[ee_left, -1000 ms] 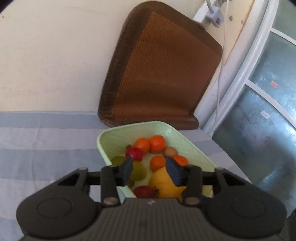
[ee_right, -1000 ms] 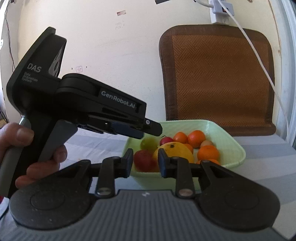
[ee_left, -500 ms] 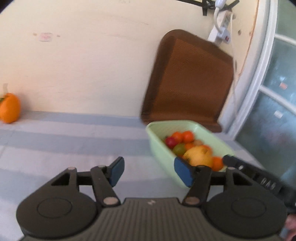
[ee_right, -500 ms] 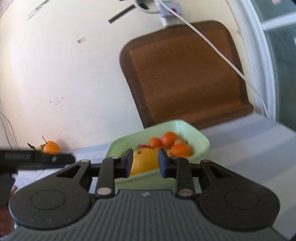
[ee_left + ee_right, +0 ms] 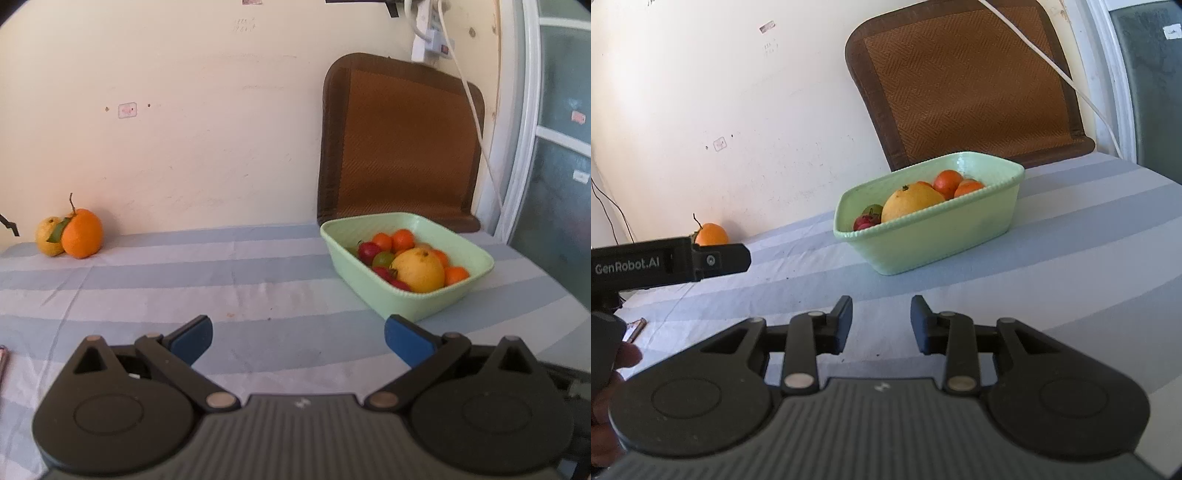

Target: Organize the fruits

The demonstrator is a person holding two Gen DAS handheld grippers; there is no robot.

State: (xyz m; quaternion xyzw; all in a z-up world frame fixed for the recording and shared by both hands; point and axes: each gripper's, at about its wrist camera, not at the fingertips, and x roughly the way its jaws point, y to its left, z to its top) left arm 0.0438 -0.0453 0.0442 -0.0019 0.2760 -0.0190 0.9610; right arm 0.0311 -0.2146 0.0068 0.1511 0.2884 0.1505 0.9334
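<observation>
Two handheld grippers hang above a table covered in a blue and white striped cloth (image 5: 258, 273), and both carry nothing. A second ago the left gripper (image 5: 298, 336) sat right over the pale green basin (image 5: 417, 306) with its jaws nearly together; it has since pulled away to the left, and its blue-padded jaws have just been opening to their widest, with nothing between them. The right gripper (image 5: 881, 321) has also backed off, its jaws just opening partway, again around nothing. This suggests the last fruit is already dropped off and the next pickup is coming. The basin stands toward the right of the table, in front of a brown woven mat (image 5: 400, 140) leaning on the wall. It holds a large yellow citrus (image 5: 419, 269), several small oranges and some red and green fruit. An orange with a stem and leaf (image 5: 82, 232) touches a yellow fruit (image 5: 48, 236) at the far left against the wall, well apart from the basin, likely the next targets.
</observation>
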